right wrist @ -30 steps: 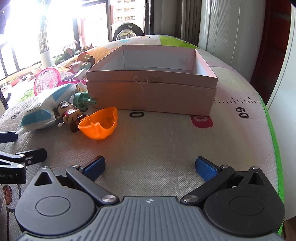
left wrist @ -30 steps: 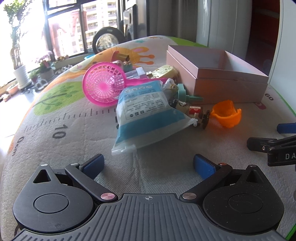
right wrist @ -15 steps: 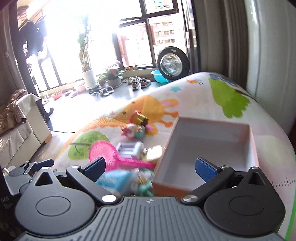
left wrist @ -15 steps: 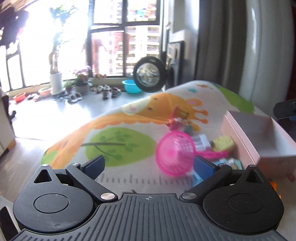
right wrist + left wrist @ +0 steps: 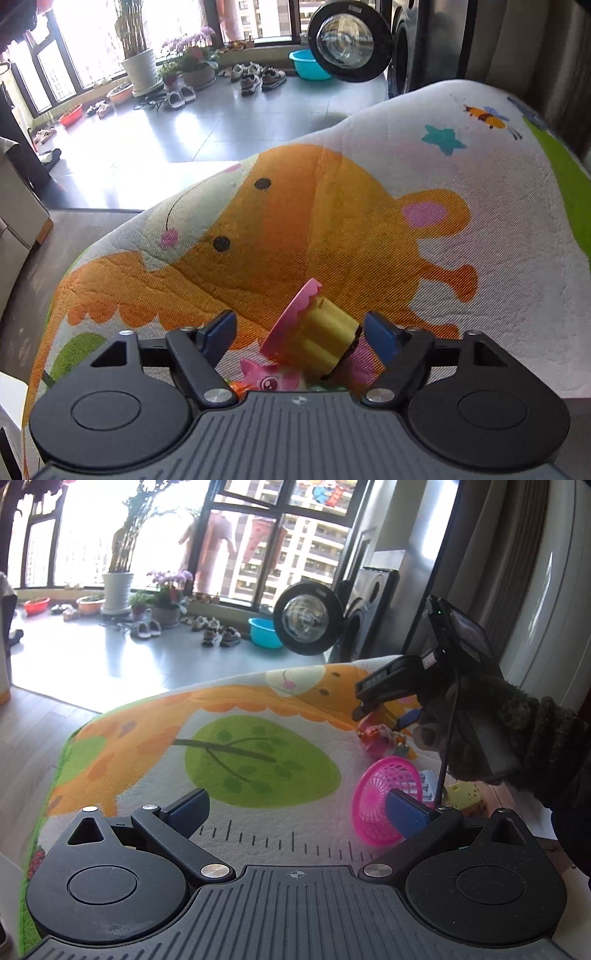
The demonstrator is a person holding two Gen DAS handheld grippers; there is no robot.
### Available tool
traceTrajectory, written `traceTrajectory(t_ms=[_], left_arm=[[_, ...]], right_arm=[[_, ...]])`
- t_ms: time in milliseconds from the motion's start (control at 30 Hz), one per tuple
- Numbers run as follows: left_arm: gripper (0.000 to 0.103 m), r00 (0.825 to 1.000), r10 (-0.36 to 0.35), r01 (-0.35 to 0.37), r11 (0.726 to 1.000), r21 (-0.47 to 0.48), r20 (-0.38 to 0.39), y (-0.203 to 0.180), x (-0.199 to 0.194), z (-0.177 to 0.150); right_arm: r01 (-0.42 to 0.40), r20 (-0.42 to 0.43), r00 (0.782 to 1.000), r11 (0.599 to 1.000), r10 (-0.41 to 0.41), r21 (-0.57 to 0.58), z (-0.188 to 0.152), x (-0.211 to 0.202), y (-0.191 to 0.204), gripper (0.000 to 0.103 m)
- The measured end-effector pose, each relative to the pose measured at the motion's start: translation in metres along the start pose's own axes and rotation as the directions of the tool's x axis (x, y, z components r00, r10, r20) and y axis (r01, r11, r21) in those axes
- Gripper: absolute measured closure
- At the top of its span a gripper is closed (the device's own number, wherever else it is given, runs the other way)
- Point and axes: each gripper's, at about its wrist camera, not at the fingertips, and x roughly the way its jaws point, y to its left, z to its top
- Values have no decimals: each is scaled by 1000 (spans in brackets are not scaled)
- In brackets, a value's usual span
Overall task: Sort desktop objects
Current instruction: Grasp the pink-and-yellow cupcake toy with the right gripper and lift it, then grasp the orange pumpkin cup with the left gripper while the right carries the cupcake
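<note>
The right gripper (image 5: 299,330) hangs with its jaws apart around the tilted yellow ribbed toy cupcake with a pink scalloped top (image 5: 314,332) — seemingly lined up to grasp — while the left gripper (image 5: 297,806), spread wide, holds nothing.

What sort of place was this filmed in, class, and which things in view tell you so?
Most likely a home, a living area opening onto a glazed balcony: a front-loading washing machine with its door open, shoes on the tiled floor, potted plants, and a children's animal-print mat.
</note>
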Motion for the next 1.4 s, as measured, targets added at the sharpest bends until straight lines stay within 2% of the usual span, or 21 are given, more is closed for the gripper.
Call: traceTrajectory(t_ms=[67,133,200,333,433,533,633,700,767,867,933,1067,1133,1233,1300,1400], left_arm=[[0,1000,-3,3,1000,-19,-1,3,-1,-1],[0,1000,-15,15,1000,-27,0,2,-3,-2],[0,999,-34,34,999,-16,-2,-2,-3,-4],[0,995,-99,100,994,40,-28,-21,-5,-13],[0,984,-165,173,977,128,-72,-45,-7,-25],[0,972,-203,226,947,226,-120,-74,-8,-43],[0,961,-211,257,917,306,-178,-100,-4,-62],[0,959,-196,258,901,349,-205,-115,-1,-73],[0,957,-189,262,887,380,-220,-126,-1,-80],[0,961,-180,256,867,429,-211,-141,-7,-86],[0,958,-202,275,841,466,-201,-153,-15,-91],[0,961,-217,276,799,534,-173,-179,-19,-98],[0,964,-212,267,793,548,-163,-190,-16,-100],[0,971,-198,239,768,594,-134,-201,-11,-102],[0,979,-158,202,768,608,-126,-201,-2,-101],[0,987,-100,155,773,616,-123,-194,9,-100]], right_arm=[[-35,-20,999,999,35,-15,-17,-11,0,61],[-59,-3,998,997,59,-45,-38,-38,0,61],[-85,55,995,995,88,-59,-58,-75,-6,62],[-139,226,961,985,159,-101,-96,-163,-26,62],[-184,289,935,978,205,-98,-139,-219,-50,62],[-172,301,935,982,189,-81,-190,-246,-74,62],[-168,265,950,986,166,-16,-239,-251,-100,62],[-202,230,955,978,185,55,-268,-247,-118,61],[-231,206,957,968,206,102,-297,-239,-128,61],[-232,203,958,964,203,130,-329,-227,-136,61],[-189,226,962,973,156,131,-341,-223,-140,61],[-105,294,954,986,62,130,-353,-230,-150,61],[-47,322,947,991,5,124,-355,-234,-152,58],[19,350,935,992,-61,122,-360,-238,-155,46],[36,360,930,992,-79,123,-362,-239,-157,41],[19,364,929,991,-66,131,-363,-237,-158,38]])
